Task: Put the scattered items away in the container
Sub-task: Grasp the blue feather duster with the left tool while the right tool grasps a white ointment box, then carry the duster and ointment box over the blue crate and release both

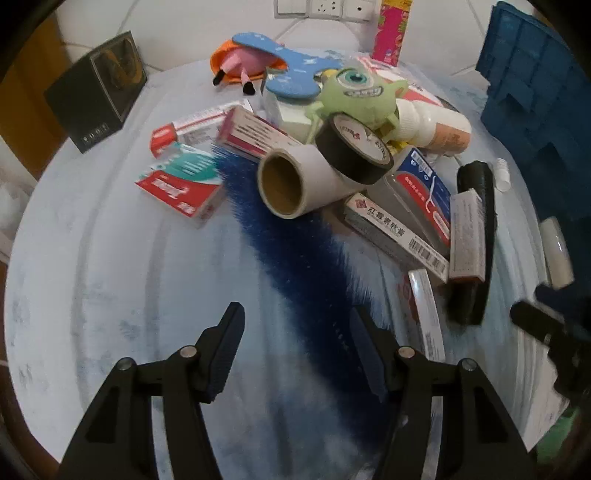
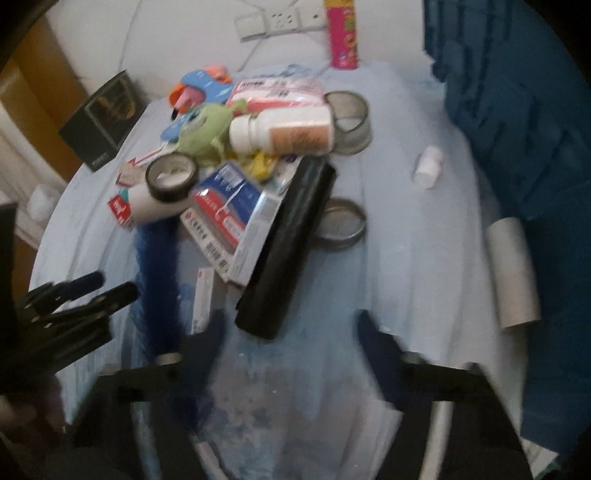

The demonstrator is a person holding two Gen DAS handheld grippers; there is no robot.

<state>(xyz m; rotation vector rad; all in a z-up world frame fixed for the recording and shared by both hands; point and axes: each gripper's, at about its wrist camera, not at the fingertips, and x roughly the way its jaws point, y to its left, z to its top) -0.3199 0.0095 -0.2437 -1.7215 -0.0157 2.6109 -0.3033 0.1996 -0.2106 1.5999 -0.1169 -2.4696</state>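
A heap of items lies on a light blue table: a white paper roll (image 1: pixel 291 181), a black tape roll (image 1: pixel 354 149), a green one-eyed plush (image 1: pixel 356 94), several medicine boxes (image 1: pixel 181 184), a white bottle (image 1: pixel 436 127), a black roll (image 1: pixel 476 236) and a long blue furry strip (image 1: pixel 295 258). The blue crate (image 1: pixel 535 92) stands at the right. My left gripper (image 1: pixel 295 347) is open and empty above the blue strip's near end. My right gripper (image 2: pixel 291 354) is open and empty, just short of the black roll (image 2: pixel 288 251). The right view is blurred.
A dark box (image 1: pixel 99 92) stands at the back left. A pink can (image 1: pixel 391 29) stands at the back by wall sockets. Two round metal tins (image 2: pixel 351 122), a small white bottle (image 2: pixel 428 166) and a cardboard tube (image 2: pixel 513 266) lie beside the crate (image 2: pixel 517 129).
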